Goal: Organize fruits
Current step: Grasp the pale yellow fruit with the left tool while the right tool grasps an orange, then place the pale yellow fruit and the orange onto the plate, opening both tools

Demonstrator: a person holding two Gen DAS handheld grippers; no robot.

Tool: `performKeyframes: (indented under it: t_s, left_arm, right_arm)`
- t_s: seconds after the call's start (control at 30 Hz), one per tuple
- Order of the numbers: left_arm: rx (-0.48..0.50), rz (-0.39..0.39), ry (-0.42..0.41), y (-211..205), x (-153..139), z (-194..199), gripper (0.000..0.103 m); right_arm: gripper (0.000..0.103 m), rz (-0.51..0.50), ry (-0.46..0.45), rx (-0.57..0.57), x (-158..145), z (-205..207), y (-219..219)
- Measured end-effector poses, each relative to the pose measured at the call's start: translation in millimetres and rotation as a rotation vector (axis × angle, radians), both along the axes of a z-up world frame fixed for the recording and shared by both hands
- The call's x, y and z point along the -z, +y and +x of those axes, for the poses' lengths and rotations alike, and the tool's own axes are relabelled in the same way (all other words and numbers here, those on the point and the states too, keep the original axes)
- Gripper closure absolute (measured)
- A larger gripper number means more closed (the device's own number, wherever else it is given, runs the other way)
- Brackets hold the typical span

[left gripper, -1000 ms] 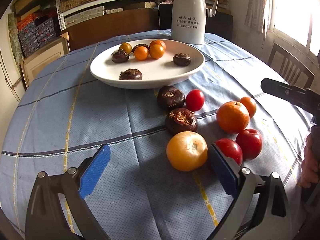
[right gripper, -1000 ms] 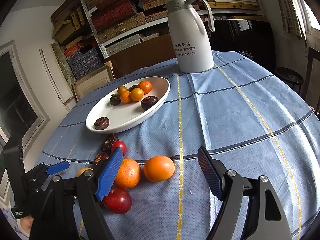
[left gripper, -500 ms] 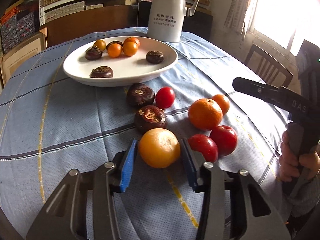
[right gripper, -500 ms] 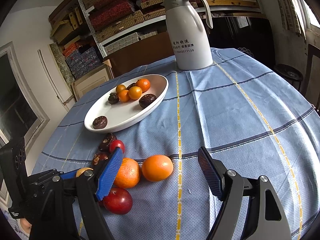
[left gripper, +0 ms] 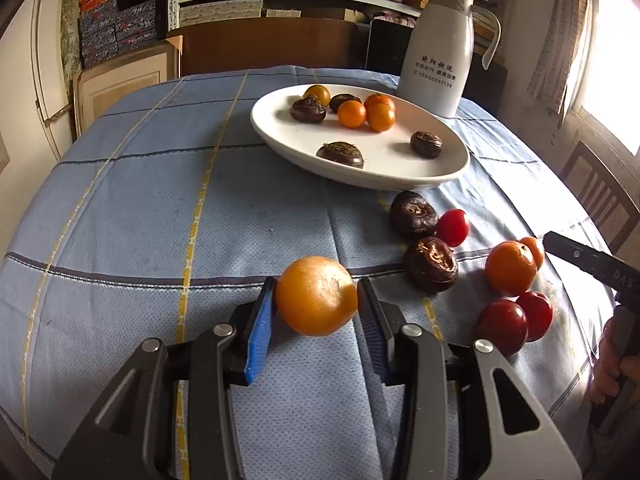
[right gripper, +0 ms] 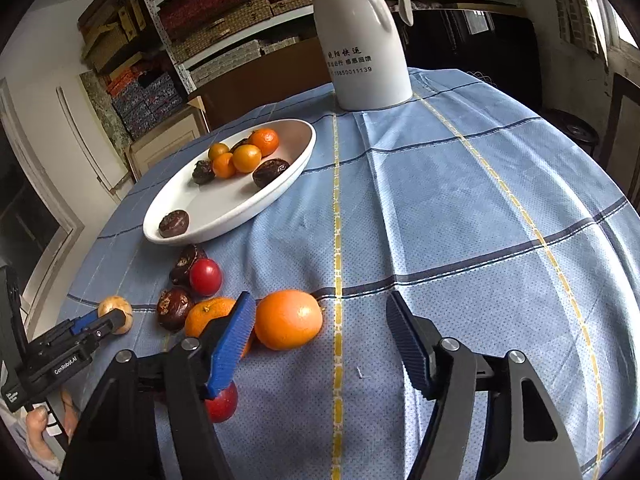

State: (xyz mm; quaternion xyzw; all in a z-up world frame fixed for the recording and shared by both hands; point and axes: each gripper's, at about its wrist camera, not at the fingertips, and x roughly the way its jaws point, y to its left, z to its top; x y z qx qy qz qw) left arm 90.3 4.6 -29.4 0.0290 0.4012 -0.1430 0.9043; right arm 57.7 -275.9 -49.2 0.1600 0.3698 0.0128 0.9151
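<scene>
The left claw (left gripper: 316, 312), spread a second earlier, had pinched the yellow-orange fruit (left gripper: 316, 295) at lower centre. The right claw (right gripper: 320, 334) had just been narrowing, unpressed, around an orange (right gripper: 288, 319). Both awaited the plate (left gripper: 448, 174).

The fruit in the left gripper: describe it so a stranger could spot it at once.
Start at the white plate on the blue cloth, then come to the loose fruit in front of it. Left of that cluster, the left gripper is shut on the orange, a blue pad on each side. It is paler and yellower than the tangerines, and the only fruit held.
</scene>
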Motion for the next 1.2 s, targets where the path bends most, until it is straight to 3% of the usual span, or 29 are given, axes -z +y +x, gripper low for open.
performKeyframes:
  t_s: [0.07, 0.2, 0.27, 0.53, 1.03, 1.2]
  left_arm:
    - [0.008, 0.012, 0.000, -3, 1, -2, 0.063]
    - [0.007, 0.014, 0.010, -4, 3, 2, 0.063]
    - [0.007, 0.014, 0.012, -4, 4, 3, 0.063]
    - [0.017, 0.022, 0.021, -6, 7, 3, 0.063]
    - [0.034, 0.010, 0.016, -7, 6, 2, 0.065]
    - [0.013, 0.023, -0.046, -7, -6, -3, 0.065]
  right_arm:
    - [0.045, -0.003, 0.018, -0.025, 3, 2, 4]
    - [0.046, 0.014, 0.034, -0.064, 6, 3, 8]
    - [0.053, 0.030, 0.048, -0.096, 8, 5, 11]
    - [0.064, 0.037, 0.043, -0.132, 7, 4, 14]
    - [0.064, 0.056, 0.006, -0.104, 2, 2, 7]
    - [0.064, 0.061, -0.039, -0.095, -5, -3, 5]
